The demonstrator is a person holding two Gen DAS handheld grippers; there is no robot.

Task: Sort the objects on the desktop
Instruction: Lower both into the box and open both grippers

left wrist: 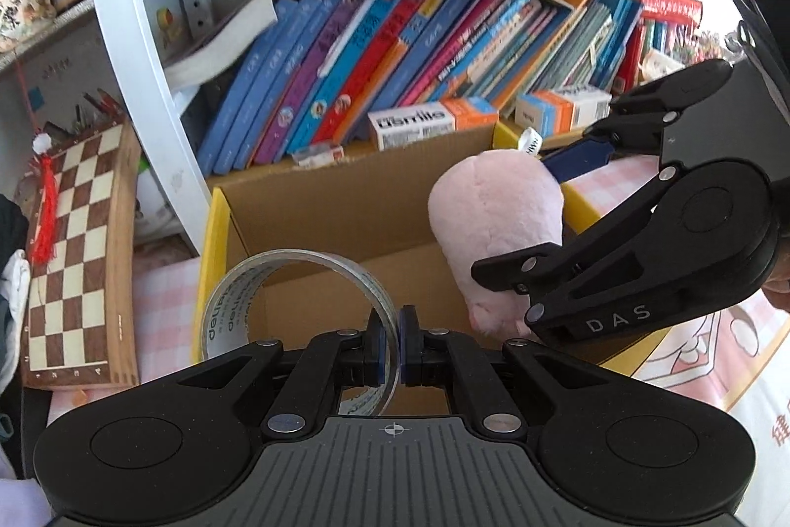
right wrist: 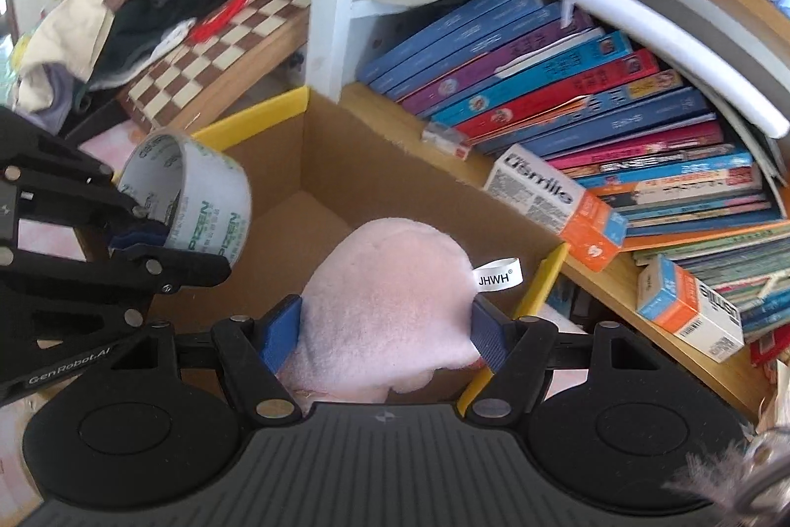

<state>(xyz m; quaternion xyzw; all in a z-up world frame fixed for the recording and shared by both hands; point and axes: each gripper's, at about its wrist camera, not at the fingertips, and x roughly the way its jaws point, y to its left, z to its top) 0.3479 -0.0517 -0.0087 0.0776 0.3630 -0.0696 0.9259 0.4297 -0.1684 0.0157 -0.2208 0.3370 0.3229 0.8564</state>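
A: While both tools hang over the box (left wrist: pixel 316 206), what does each hold?

B: Left tool (left wrist: pixel 390 342) pinches the wall of a tape roll (left wrist: pixel 296 280), pads tight on either side; roll stands on edge above the box's left half.

A: Right one?

B: Right tool (right wrist: pixel 387 329) clamps a pink plush (right wrist: pixel 385 309) between its blue pads, white tag sticking out to the right. Plush is over the box's right side, bottom showing beneath.

A: Surroundings?

B: Box has yellow rim edges, sits on a pink checked counter (left wrist: pixel 163 295) against a shelf of leaning books (left wrist: pixel 375 48). Chessboard (left wrist: pixel 74 260) propped to the left.
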